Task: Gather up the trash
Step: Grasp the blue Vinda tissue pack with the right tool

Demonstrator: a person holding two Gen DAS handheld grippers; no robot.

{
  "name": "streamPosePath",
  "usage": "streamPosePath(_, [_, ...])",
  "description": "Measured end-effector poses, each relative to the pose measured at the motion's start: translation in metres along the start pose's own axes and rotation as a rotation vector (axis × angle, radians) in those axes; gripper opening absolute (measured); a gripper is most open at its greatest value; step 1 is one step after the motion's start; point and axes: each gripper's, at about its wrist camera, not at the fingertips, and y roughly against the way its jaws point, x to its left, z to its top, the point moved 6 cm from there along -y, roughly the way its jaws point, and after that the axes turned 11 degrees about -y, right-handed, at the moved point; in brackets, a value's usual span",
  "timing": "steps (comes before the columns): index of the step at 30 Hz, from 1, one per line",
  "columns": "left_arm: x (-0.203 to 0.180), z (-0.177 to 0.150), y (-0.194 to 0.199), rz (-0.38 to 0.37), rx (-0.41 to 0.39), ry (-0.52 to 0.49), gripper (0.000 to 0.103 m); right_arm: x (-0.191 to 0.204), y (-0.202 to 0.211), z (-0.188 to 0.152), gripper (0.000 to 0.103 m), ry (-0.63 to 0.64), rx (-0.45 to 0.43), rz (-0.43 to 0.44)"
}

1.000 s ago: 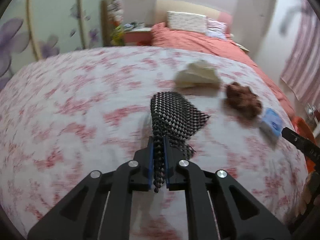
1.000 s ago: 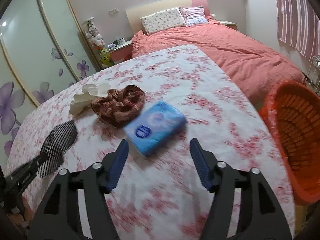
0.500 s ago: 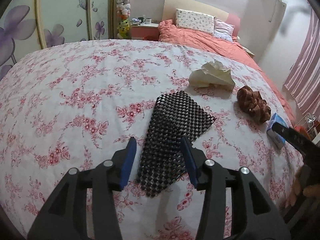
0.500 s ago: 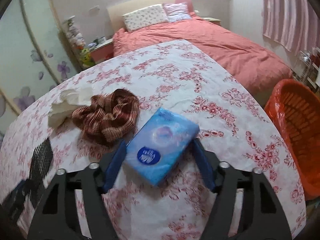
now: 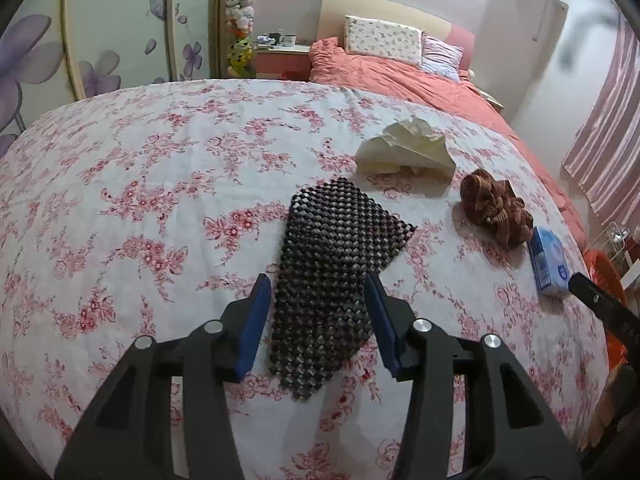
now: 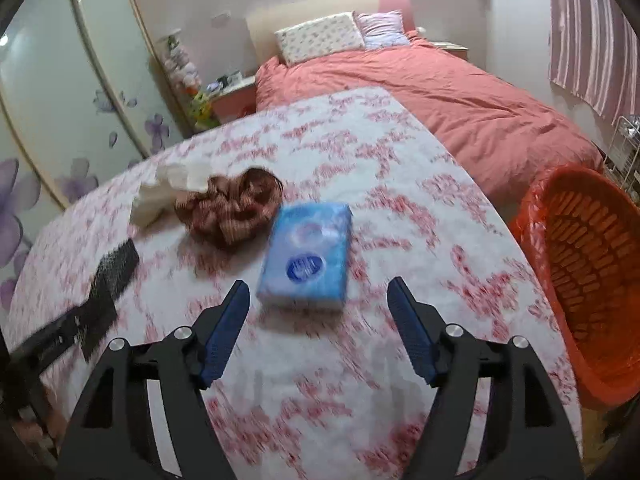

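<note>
Both tongs open over the floral-cloth counter [image 5: 132, 184]

The left tongs [image 5: 316, 300] stand released astride the black mesh mat [image 5: 336, 256], flat on the counter. The right tongs [image 6: 318, 304], jaws just widened, hang empty, lined up just short of the one blue tissue pack [image 6: 308, 252]. Beyond it: one brown scrunched cloth [image 6: 232, 208], one crumpled white paper [image 6: 168, 192]. One orange basket [image 6: 580, 264] waits beside the counter, likely for the trash.

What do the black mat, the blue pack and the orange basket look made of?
Black mat: looks like soft rubbery open mesh, matte, lying limp and flat. Blue pack: seemingly thin glossy plastic film with a printed logo, probably over tissues. Orange basket: seems to be rigid moulded plastic with slotted walls.
</note>
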Motion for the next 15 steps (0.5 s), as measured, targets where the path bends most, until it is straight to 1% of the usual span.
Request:
streamPosePath(3, [0.003, 0.002, -0.001, 0.012, 0.005, 0.008, 0.050, 0.010, -0.015, 0.004, 0.071, -0.025, 0.005, -0.021])
streamPosePath(6, [0.004, 0.003, -0.005, 0.020, 0.019, 0.016, 0.053, 0.012, -0.025, 0.003, 0.070, 0.000, -0.005, -0.090])
streamPosePath(7, [0.004, 0.002, -0.006, 0.018, 0.023, 0.019, 0.053, 0.012, -0.029, 0.002, 0.062, 0.013, -0.002, -0.107])
streamPosePath(8, [0.004, 0.002, -0.008, 0.016, 0.027, 0.024, 0.053, 0.010, -0.031, 0.001, 0.056, 0.016, 0.012, -0.108])
streamPosePath(9, [0.004, 0.002, -0.009, 0.012, 0.030, 0.026, 0.053, 0.008, -0.030, 0.000, 0.054, 0.011, 0.016, -0.097])
streamPosePath(15, [-0.002, 0.003, -0.012, 0.019, 0.016, 0.003, 0.053, -0.010, -0.016, -0.007, 0.052, 0.039, 0.026, -0.093])
